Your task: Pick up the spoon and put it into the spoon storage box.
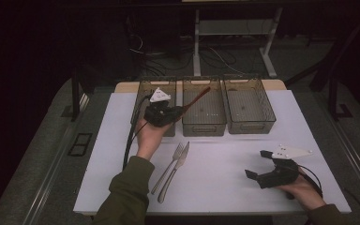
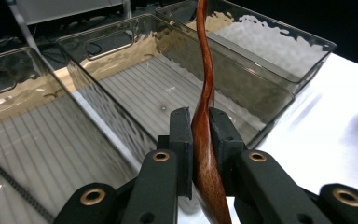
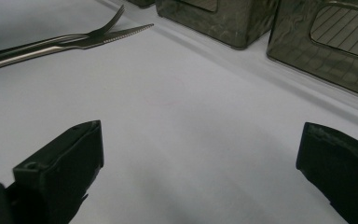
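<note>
Left gripper (image 2: 196, 140): clamped on wooden spoon (image 2: 205, 93) above middle bin (image 1: 203, 112), table's far edge. Right gripper (image 3: 200, 163): jaws wide apart, empty.

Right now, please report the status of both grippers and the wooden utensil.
Left gripper shut on wooden utensil, above middle bin. Right gripper open, empty. Fork, knife on table, aside.

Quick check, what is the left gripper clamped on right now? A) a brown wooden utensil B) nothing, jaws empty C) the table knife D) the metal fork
A: the left gripper has its jaws pressed on both sides of a brown wooden utensil, held over the bins, while the fork and knife lie on the table.
</note>
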Tool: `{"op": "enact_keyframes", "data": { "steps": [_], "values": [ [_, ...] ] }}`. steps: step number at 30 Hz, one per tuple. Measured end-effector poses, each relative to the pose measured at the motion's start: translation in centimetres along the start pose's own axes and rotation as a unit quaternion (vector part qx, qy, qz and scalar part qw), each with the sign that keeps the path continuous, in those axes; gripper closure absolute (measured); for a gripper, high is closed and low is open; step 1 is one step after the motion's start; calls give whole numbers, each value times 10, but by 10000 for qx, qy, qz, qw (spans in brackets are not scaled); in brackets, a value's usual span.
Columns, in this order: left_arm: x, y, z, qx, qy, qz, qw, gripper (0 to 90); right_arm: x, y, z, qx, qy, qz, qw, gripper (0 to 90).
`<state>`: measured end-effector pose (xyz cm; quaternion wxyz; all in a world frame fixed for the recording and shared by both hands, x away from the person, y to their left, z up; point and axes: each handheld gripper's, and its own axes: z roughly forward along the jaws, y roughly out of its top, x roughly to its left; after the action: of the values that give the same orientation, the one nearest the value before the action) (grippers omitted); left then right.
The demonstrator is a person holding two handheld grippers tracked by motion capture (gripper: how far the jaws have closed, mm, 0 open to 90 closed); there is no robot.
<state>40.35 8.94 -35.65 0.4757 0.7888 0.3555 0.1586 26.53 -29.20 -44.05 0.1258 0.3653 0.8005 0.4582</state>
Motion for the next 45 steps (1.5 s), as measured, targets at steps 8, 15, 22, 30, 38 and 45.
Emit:
{"op": "enact_keyframes", "data": {
  "steps": [8,15,22,30,38,45],
  "values": [
    [-5,7,21,14,209,7,9998,803,2,-2,3,88,1,-125,9999,1],
    [-8,12,42,134,332,1,9994,802,4,-2,4,94,50,-184,9998,1],
    [-9,10,65,535,434,128,9975,802,4,-1,2,61,43,-180,9998,1],
    [-10,7,78,824,430,153,9956,800,3,-1,0,14,14,-184,9998,1],
    [-9,5,81,798,365,92,9961,734,4,-1,0,17,17,-203,9998,1],
    [-10,8,77,647,271,159,9974,675,4,0,0,7,19,-184,9998,1]
  ]
}}
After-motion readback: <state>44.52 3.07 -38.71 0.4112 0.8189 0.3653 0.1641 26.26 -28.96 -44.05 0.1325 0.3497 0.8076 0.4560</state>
